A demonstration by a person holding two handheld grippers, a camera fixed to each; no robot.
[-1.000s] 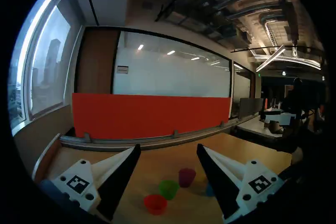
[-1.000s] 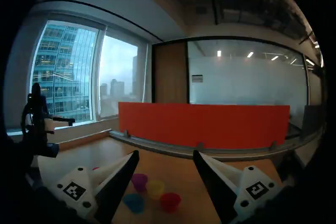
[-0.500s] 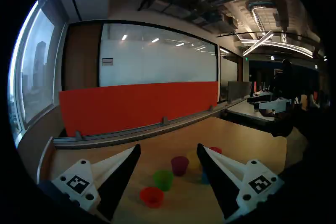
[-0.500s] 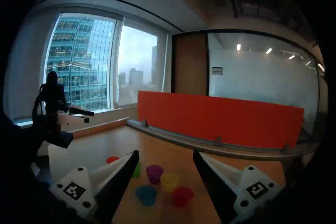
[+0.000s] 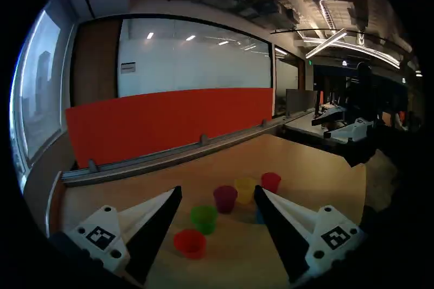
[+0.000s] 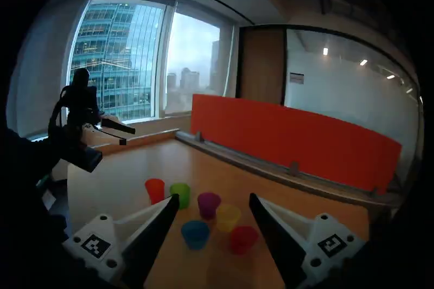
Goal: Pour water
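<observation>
The left gripper (image 5: 216, 188) and the right gripper (image 6: 213, 197) both have their fingers spread and empty. Small coloured cups (image 6: 208, 204) stand clustered on the counter (image 6: 135, 167), lower centre of both views.

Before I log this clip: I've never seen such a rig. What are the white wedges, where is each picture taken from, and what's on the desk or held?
No robot here: a person holds a two-finger gripper in each hand, and a fisheye camera rides on each, looking along its fingers. The white wedges are those fingers. The left gripper view looks past the left gripper, the right gripper view past the right gripper. Both are open and hold nothing. On the wooden desk stand six small cups: orange cup, green cup, purple cup, yellow cup, blue cup, red cup. An orange partition runs along its far edge.
</observation>
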